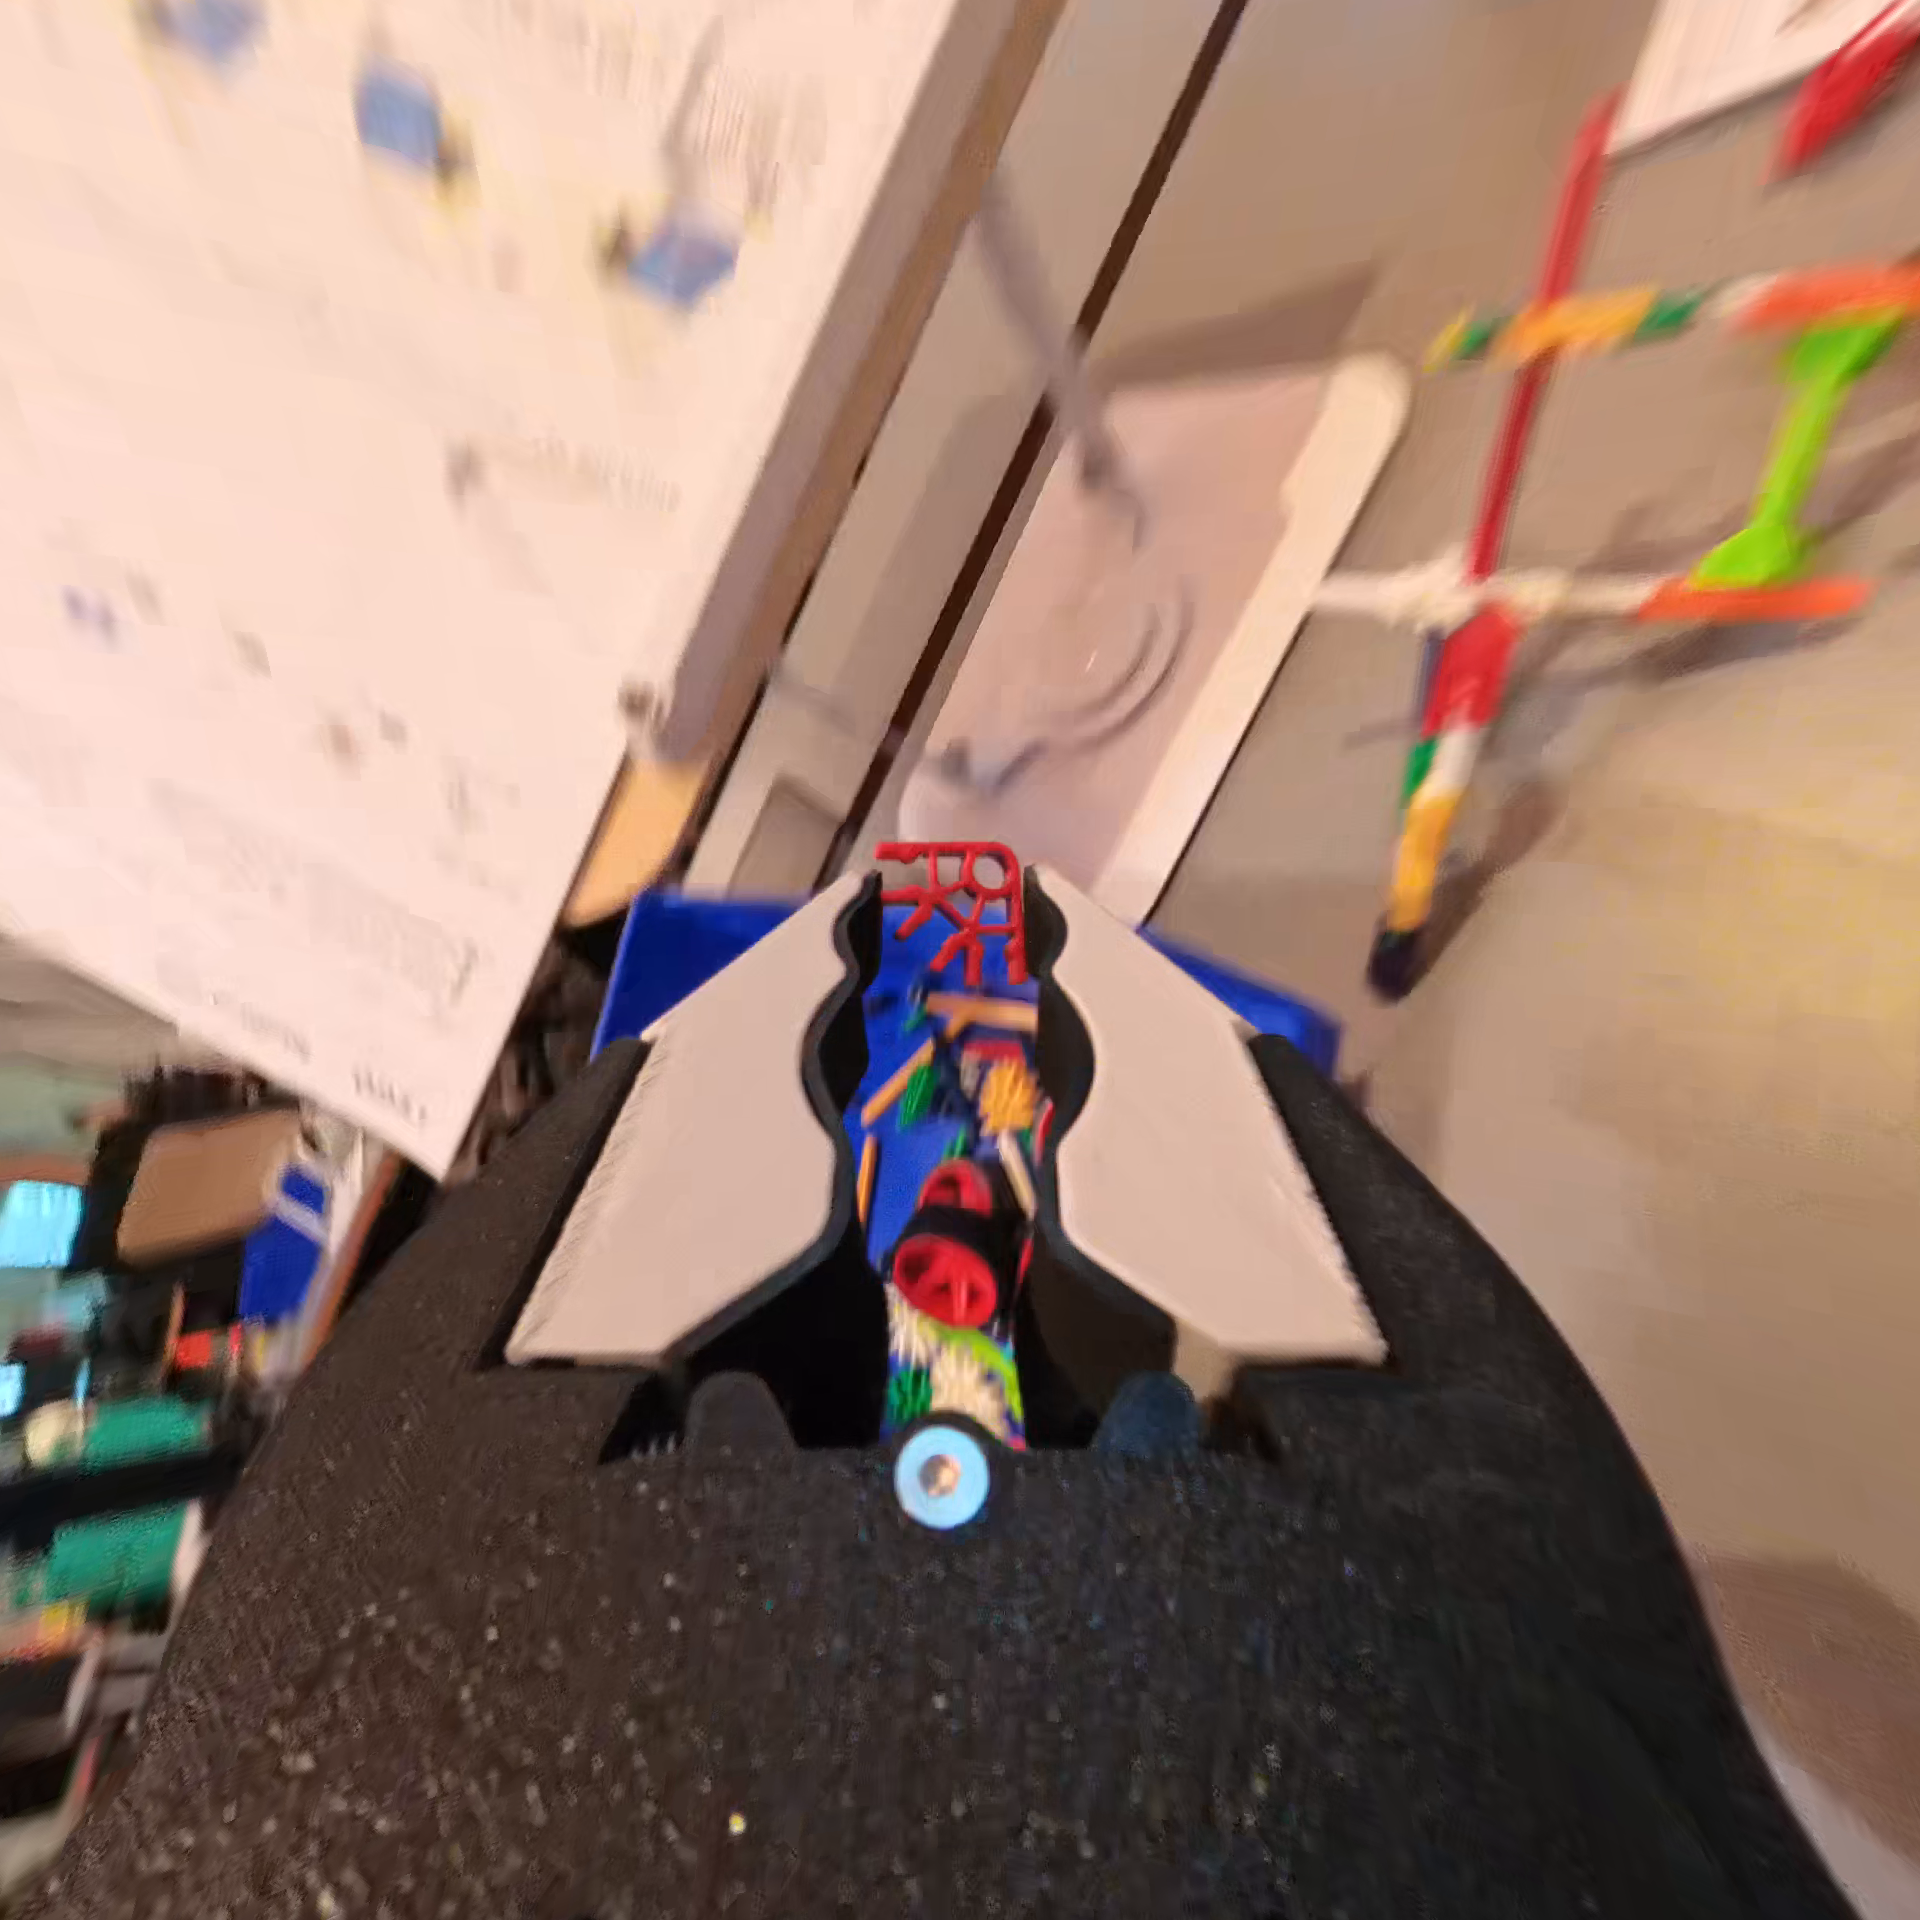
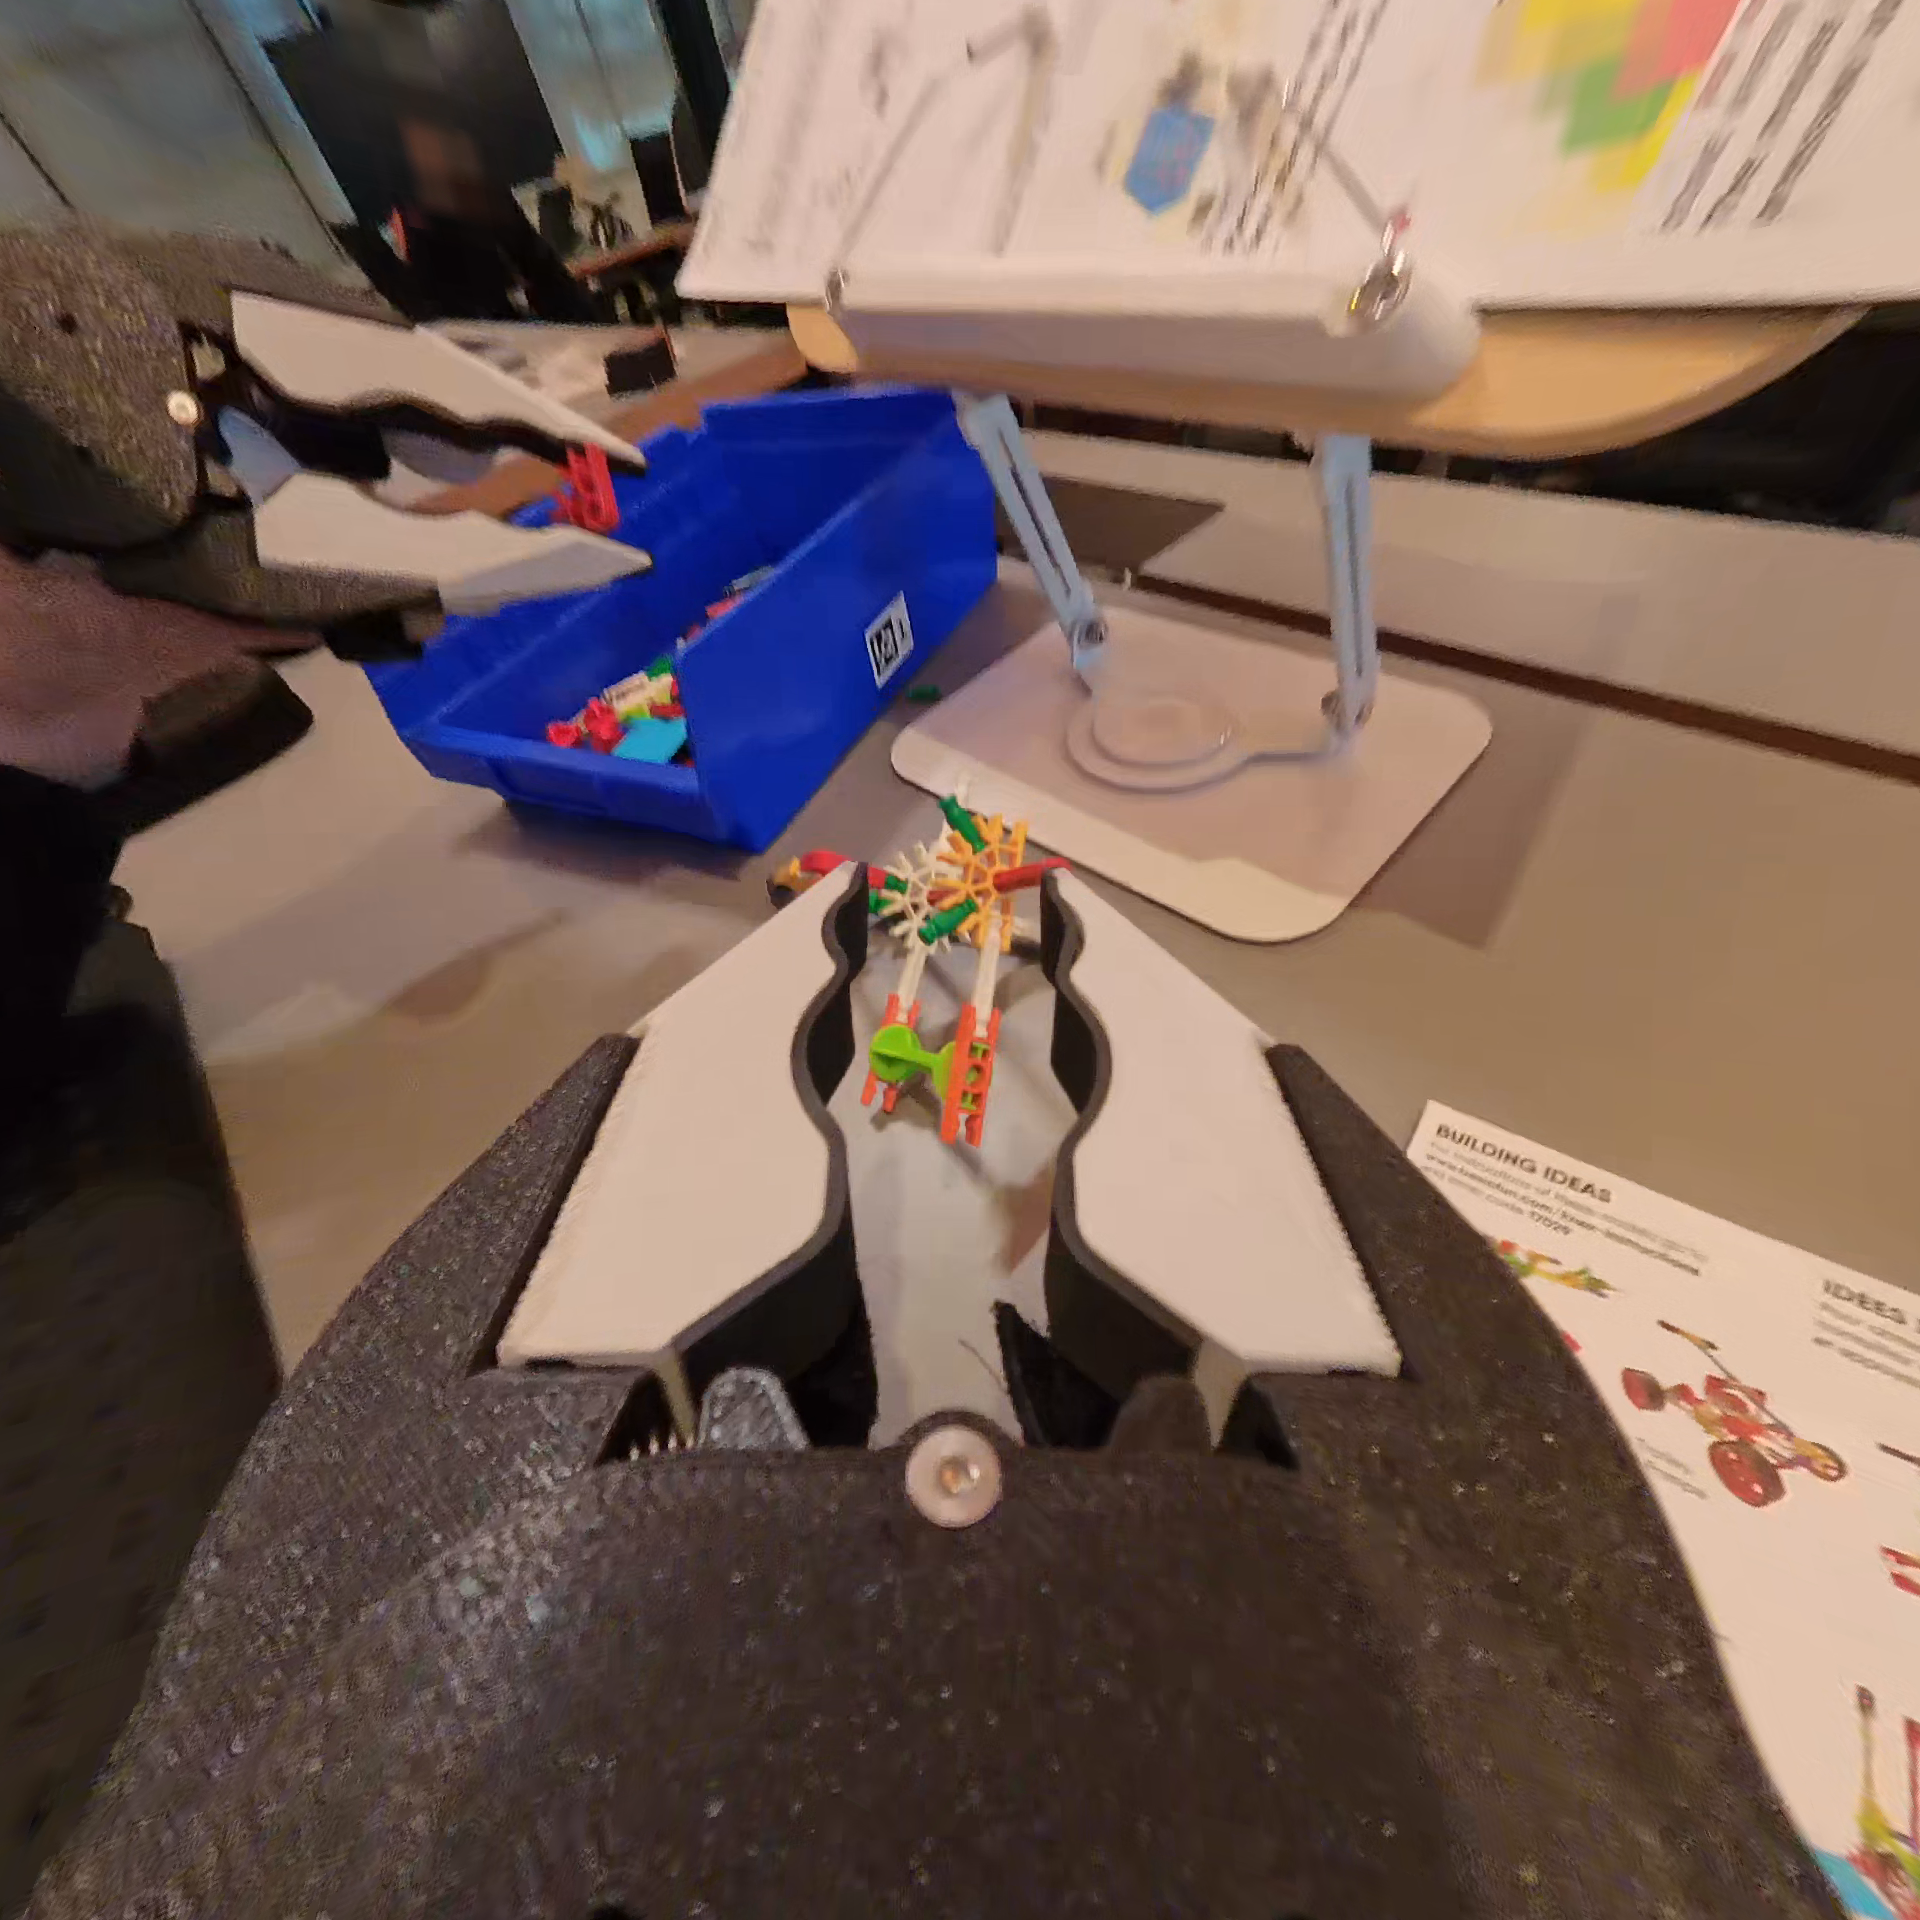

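Red connector [image 1: 961, 909] pinched at tips of left tongs [image 1: 954, 906] over blue bin [image 2: 810, 582]; right tongs [image 2: 956, 914] parted, empty.

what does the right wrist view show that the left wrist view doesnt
Only the right wrist view shows the right gripper, jaws open over the table, and the printed sheet beside it. Only the left wrist view shows the red wheel in the bin. Both show the left gripper shut on the red connector, the blue bin, the rod model and the stand.

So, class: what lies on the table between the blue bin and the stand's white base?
In the right wrist view, bare table separates the blue bin from the base, except one tiny green piece.
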Demonstrator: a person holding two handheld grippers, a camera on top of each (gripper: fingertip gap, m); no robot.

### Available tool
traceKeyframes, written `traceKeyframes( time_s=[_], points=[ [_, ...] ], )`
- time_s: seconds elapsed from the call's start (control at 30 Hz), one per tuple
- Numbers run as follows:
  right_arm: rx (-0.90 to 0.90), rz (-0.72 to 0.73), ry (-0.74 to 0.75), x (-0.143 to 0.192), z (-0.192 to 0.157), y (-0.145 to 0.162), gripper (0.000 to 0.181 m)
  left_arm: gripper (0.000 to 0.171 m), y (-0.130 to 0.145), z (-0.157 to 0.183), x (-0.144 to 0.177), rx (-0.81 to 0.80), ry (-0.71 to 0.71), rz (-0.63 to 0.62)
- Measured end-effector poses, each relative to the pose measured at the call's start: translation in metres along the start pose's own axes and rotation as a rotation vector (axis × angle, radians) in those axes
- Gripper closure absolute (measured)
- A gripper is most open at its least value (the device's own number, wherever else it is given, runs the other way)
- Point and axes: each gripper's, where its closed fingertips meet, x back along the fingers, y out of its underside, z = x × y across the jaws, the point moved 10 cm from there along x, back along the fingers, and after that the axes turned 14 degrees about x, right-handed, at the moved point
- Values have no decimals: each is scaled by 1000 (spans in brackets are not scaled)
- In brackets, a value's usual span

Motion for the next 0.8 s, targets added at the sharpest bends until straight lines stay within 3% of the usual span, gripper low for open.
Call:
traceKeyframes(
  time_s=[0.07,0.1,0.2,0.27,0.37,0.5,0.53,0.6,0.8],
  points=[
    [17,-101,16,-12,4,7,148,142,25,-17,-11,92,2,-115],
    [34,-146,31,-16,6,11,147,130,36,-23,-17,133,-5,-187],
    [45,-247,32,-16,13,22,148,118,48,-29,-24,182,-11,-229],
    [71,-330,32,-15,17,32,148,108,43,-27,-23,186,-22,-215],
    [135,-439,8,-19,14,45,159,107,25,-15,-16,148,5,-138],
    [221,-549,-17,-29,6,55,163,129,6,13,-18,34,18,-101],
    [249,-572,-8,-31,5,56,163,119,3,19,-18,24,46,-91],
    [297,-624,16,-34,4,59,165,116,-3,22,-16,12,42,-80],
    [311,-615,26,-28,6,55,174,116,-12,21,-4,27,43,-10]
  ],
)
